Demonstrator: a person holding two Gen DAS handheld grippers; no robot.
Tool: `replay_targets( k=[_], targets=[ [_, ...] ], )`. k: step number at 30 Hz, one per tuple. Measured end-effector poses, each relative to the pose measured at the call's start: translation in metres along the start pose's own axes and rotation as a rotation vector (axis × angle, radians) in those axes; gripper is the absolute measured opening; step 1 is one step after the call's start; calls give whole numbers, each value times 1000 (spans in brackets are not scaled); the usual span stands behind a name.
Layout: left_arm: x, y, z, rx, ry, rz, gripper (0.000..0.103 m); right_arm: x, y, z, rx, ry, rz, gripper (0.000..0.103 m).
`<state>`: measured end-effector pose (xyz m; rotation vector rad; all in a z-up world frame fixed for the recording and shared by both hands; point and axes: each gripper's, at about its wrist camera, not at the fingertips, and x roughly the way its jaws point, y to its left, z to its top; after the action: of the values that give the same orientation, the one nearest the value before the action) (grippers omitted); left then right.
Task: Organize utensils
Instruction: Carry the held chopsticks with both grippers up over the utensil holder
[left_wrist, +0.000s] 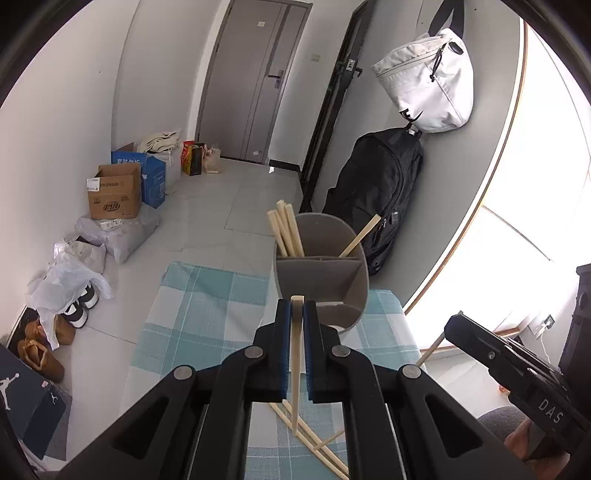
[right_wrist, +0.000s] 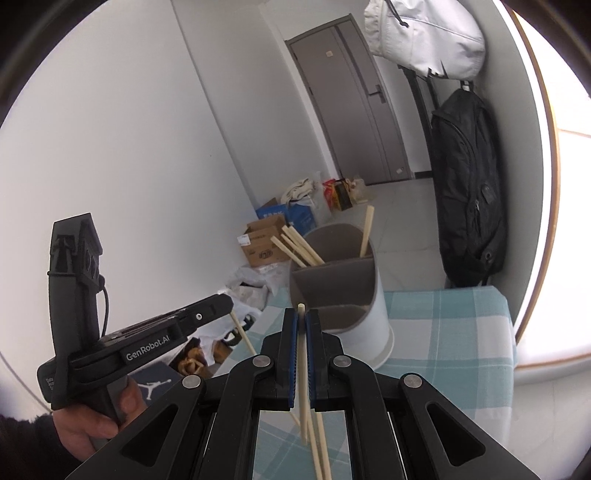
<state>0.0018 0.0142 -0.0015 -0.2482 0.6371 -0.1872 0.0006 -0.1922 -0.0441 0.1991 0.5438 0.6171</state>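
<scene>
A grey, divided utensil holder (left_wrist: 325, 273) (right_wrist: 340, 284) stands on the blue checked tablecloth (left_wrist: 199, 306) (right_wrist: 443, 325). Several chopsticks (left_wrist: 286, 229) (right_wrist: 297, 247) lean in its back left compartment and a single one (left_wrist: 360, 236) (right_wrist: 366, 230) in the back right. My left gripper (left_wrist: 297, 306) is shut on a pale chopstick (left_wrist: 295, 365), held upright just short of the holder. My right gripper (right_wrist: 301, 314) is shut on another chopstick (right_wrist: 303, 369), also upright before the holder. Loose chopsticks (left_wrist: 314, 439) (right_wrist: 319, 443) lie on the cloth beneath.
A black backpack (left_wrist: 380, 192) and a white bag (left_wrist: 428, 77) hang on the wall behind the table. Cardboard boxes (left_wrist: 114, 192), plastic bags and shoes (left_wrist: 79, 302) line the floor at the left. A bright window (left_wrist: 535, 221) is at the right. A hand (right_wrist: 92, 424) holds the left gripper.
</scene>
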Motion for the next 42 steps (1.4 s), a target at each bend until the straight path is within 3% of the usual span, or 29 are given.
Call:
replay_targets(
  k=[16, 28, 34, 42],
  targets=[
    [-27, -21, 80, -26, -35, -61, 2, -13, 1, 96, -18, -62, 4, 4],
    [-16, -29, 147, -53, -111, -21, 3, 1, -15, 174, -9, -144, -18, 4],
    [14, -25, 153, -41, -75, -5, 3, 33, -24, 197, -34, -132, -34, 4],
    [50, -11, 144, -41, 6, -6, 3, 72, -26, 188, -100, -60, -29, 4]
  ],
)
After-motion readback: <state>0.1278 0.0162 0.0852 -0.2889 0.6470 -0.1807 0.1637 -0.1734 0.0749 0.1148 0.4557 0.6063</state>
